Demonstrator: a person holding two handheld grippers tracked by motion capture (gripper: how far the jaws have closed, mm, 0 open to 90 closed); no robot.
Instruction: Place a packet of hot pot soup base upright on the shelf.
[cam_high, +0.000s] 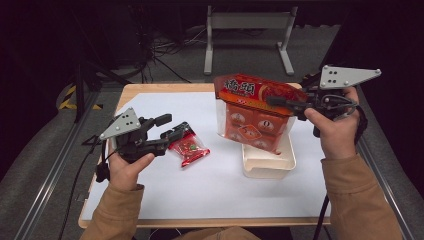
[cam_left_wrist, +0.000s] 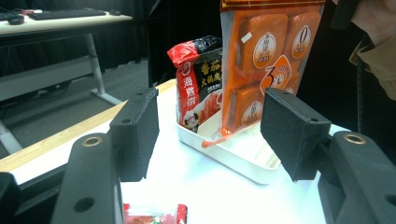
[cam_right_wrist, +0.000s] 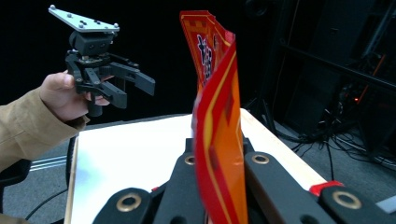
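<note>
My right gripper (cam_high: 284, 103) is shut on the top edge of a large orange-red bag of portion packs (cam_high: 252, 110). The bag hangs upright over a white tray (cam_high: 267, 167), and its edge runs up between the closed jaws (cam_right_wrist: 217, 186) as the bag (cam_right_wrist: 215, 93). My left gripper (cam_high: 173, 125) stands open at the left with nothing between its pads (cam_left_wrist: 137, 133). A small red packet (cam_high: 189, 149) lies flat on the white sheet just beyond its fingertips; whether they touch it I cannot tell. The packet's edge (cam_left_wrist: 154, 215) shows below the jaws.
A red and black pouch (cam_left_wrist: 198, 79) leans upright inside the tray (cam_left_wrist: 238, 163), behind the hanging bag (cam_left_wrist: 266, 56). A white sheet (cam_high: 165, 195) covers the wooden tabletop. A grey metal stand (cam_high: 245, 35) is on the floor beyond the table.
</note>
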